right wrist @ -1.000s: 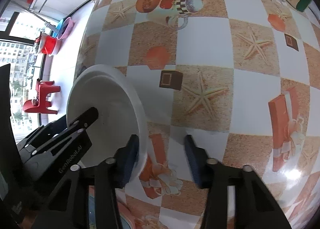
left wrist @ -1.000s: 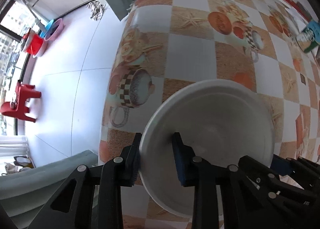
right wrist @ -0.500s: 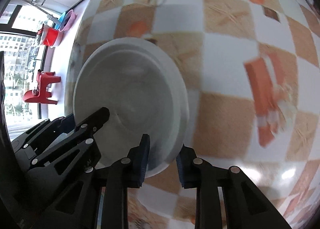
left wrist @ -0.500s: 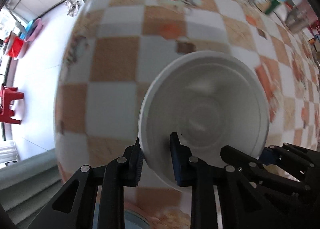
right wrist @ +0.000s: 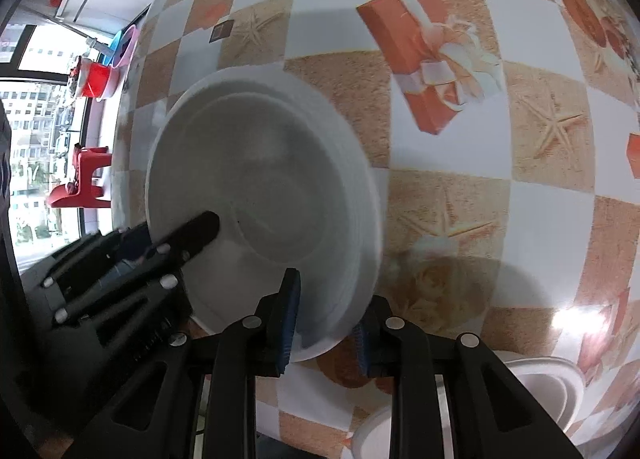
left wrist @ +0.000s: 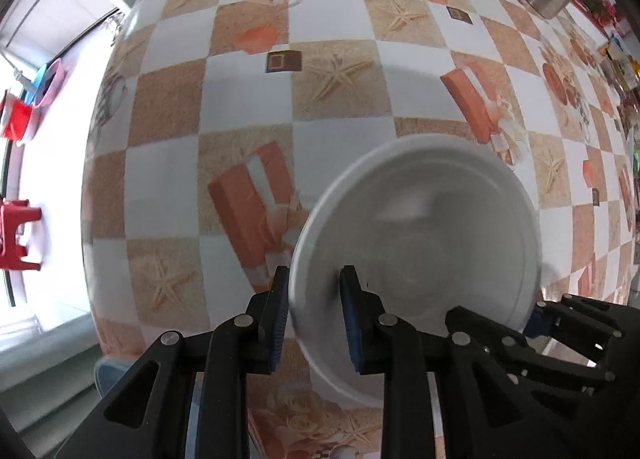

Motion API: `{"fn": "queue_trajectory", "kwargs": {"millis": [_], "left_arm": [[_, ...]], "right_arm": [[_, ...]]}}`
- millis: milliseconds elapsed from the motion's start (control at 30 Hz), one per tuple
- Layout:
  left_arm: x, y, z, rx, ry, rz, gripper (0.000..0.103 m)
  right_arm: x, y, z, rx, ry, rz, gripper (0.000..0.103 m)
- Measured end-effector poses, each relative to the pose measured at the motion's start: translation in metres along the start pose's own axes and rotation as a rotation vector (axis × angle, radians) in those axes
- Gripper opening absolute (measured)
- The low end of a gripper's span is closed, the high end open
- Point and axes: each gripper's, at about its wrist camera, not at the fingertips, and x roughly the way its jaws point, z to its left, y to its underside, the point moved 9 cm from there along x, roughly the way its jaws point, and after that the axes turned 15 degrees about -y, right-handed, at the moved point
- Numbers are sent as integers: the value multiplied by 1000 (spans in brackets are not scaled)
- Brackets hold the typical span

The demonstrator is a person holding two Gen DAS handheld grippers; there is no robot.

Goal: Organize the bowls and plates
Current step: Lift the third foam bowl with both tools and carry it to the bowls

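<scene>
A round white ceramic plate [left wrist: 416,259] is held up over the surface [left wrist: 248,107], which has a shiny checked cloth with starfish, gift boxes and cups printed on it. Both tongs hold this one plate.

The left tongs [left wrist: 314,319] grip the plate's near left rim. One blue pad [left wrist: 352,315] sits inside the plate and the other sits just outside its edge, so the rim is squeezed between them.

The right tongs [right wrist: 326,319] grip the other side of the same plate [right wrist: 260,199]. One blue pad is on the inside of the rim and the other is under it. In the right wrist view, the black fingers of the left tongs reach in over the plate's left edge.

The plate looks a little blurry. It casts a soft grey shadow on the cloth.

At the bottom right of the right wrist view, more white dishes [right wrist: 540,391] show at the picture's edge.

Far off on the floor stand a red plastic stool [left wrist: 16,235] and some red and pink basins [right wrist: 108,67].
</scene>
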Motion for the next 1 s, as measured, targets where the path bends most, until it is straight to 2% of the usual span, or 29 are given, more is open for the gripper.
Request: {"fn": "queue_trajectory", "kwargs": {"millis": [67, 300, 367, 833, 1000], "left_arm": [[1, -4, 1, 11, -5, -7, 32], [-12, -11, -2, -7, -9, -59, 25], [-16, -9, -1, -19, -3, -59, 25], [-78, 20, 9, -86, 4, -136, 25], [-87, 28, -13, -48, 25, -151, 25]], "right_arm": [[-2, 1, -4, 10, -16, -6, 27], [-18, 6, -23, 26, -45, -25, 26], [-23, 5, -23, 17, -39, -36, 19], [-79, 18, -15, -28, -75, -115, 18], [-103, 36, -19, -24, -76, -148, 18]]}}
